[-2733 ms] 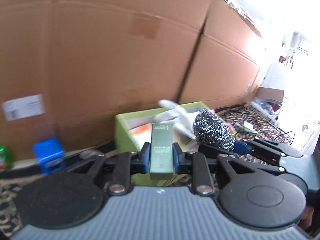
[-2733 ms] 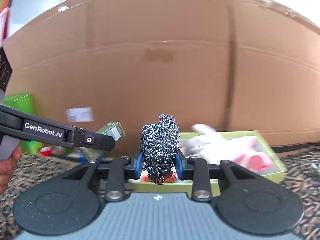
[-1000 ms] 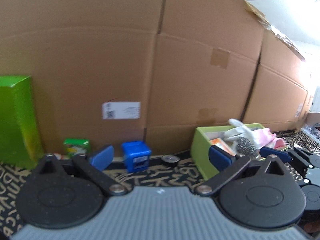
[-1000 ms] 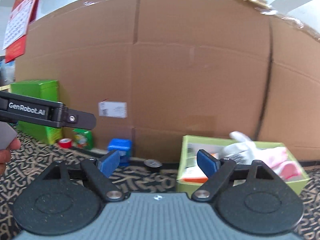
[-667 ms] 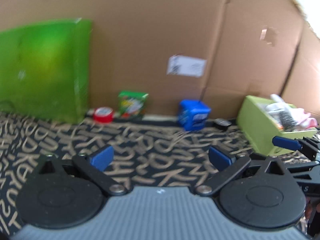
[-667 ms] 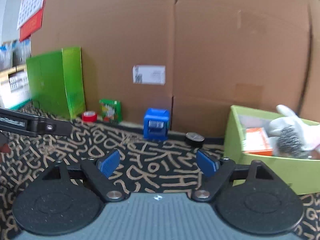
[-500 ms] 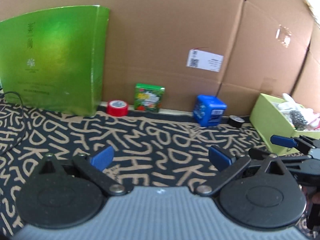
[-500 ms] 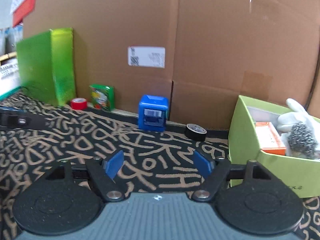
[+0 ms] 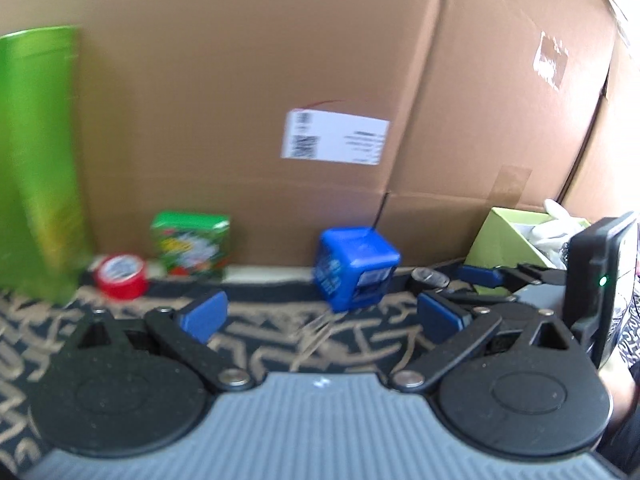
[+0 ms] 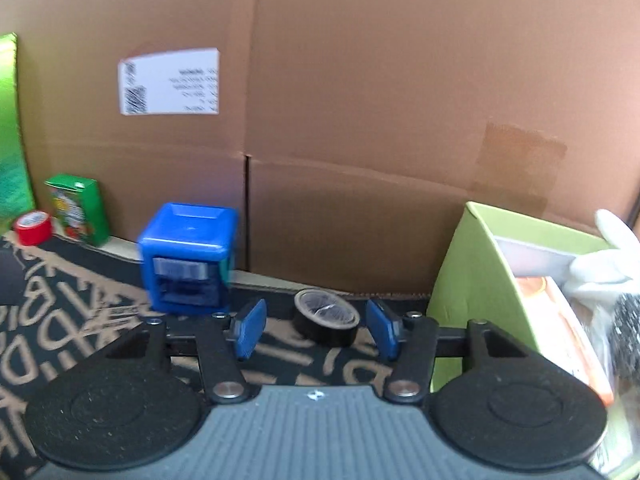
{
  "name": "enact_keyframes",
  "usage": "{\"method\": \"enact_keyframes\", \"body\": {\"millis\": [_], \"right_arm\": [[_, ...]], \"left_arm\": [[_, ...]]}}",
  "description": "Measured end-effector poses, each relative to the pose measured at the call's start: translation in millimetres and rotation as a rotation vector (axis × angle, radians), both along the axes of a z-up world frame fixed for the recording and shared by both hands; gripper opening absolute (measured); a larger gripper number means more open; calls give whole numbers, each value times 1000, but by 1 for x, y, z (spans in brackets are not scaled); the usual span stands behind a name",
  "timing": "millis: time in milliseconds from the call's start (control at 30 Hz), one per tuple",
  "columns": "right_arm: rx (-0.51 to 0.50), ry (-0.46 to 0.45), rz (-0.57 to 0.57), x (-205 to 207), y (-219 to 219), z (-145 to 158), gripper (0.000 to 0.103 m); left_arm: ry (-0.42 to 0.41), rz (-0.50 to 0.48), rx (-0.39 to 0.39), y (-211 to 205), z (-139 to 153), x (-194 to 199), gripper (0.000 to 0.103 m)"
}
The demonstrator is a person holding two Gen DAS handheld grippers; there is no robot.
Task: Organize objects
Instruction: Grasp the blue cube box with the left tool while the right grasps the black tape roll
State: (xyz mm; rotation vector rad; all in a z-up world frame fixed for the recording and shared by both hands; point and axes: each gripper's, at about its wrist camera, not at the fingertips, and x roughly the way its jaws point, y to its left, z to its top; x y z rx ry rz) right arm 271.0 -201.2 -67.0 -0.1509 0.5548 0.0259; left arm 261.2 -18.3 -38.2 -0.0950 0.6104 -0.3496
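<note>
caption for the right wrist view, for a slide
Right tongs open around a black tape roll, between blue cube and green box.

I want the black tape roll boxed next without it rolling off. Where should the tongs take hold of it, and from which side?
Take the black tape roll across its outer wall, one pad on each side, coming in low from the front as the right tongs already point. It lies flat on the patterned mat, so the curved wall is exposed. The jaws have been closing but haven't touched it.

Bare mat (image 10: 100, 344) ahead — blue cube (image 10: 188, 258), black tape roll (image 10: 325, 316), green tray (image 10: 492, 280) hem it.
</note>
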Motion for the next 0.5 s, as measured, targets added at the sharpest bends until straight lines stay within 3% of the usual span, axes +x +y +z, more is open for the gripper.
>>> {"method": "enact_keyframes", "body": {"millis": [100, 133, 300, 400, 500], "right_arm": [[9, 53, -23, 15, -6, -10, 55], [32, 64, -20, 16, -9, -12, 47], [71, 36, 14, -5, -10, -11, 46], [74, 40, 44, -27, -11, -12, 46], [85, 49, 72, -48, -13, -12, 46]], "left_arm": [[30, -6, -13, -18, -6, 25, 103], [44, -5, -21, -22, -9, 32, 103], [76, -6, -32, -48, -19, 59, 103], [78, -16, 2, -67, -23, 71, 103], [102, -31, 31, -79, -31, 83, 89]]}}
